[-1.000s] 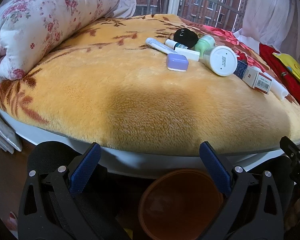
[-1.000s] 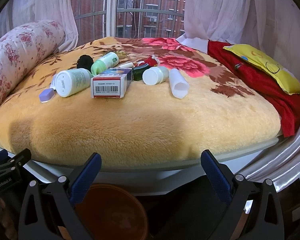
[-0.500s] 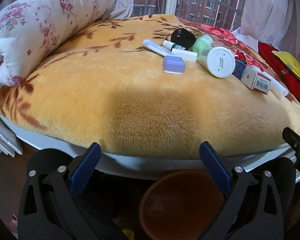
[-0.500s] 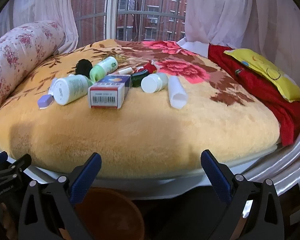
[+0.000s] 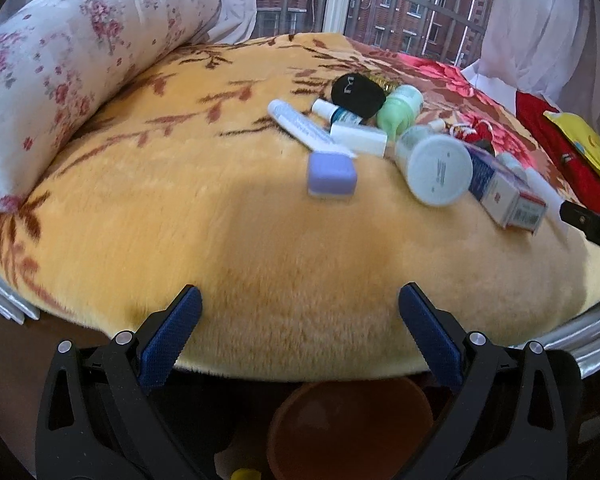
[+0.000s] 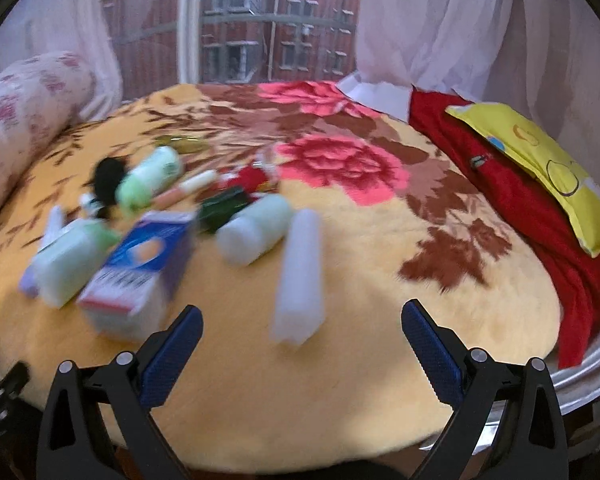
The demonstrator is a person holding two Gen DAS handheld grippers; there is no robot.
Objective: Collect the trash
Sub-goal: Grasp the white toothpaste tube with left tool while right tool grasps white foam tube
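The bed (image 5: 180,208), covered in a thick yellow plush blanket with brown leaves and red flowers, fills both views, and a floral bolster (image 5: 72,68) lies along its left edge by the window. The trash sits in one loose heap on the blanket toward the middle, well within reach from the near edge, which looks like a staged pile meant to be cleared piece by piece. Just below the bed's near rim, on the floor, stands a brown round bin (image 5: 350,428), placed where an item lifted from the heap could be dropped straight down. In the heap, a large white-capped bottle (image 5: 434,168) lies on its side touching a blue and white carton (image 5: 504,196); behind them lie a green bottle (image 5: 400,110), a black round case (image 5: 358,90) and a long white tube (image 5: 304,130), with a small lilac box (image 5: 332,174) nearest the left gripper. In the right wrist view a pale cylinder (image 6: 300,276) lies lengthwise, closest to the right gripper, though that view is blurred. The left gripper (image 5: 300,336) has its fingers spread wide and holds nothing, poised above the blanket's near edge. The right gripper (image 6: 302,344) is likewise spread wide and empty, and seems aimed at the cylinder as the likely first pick.
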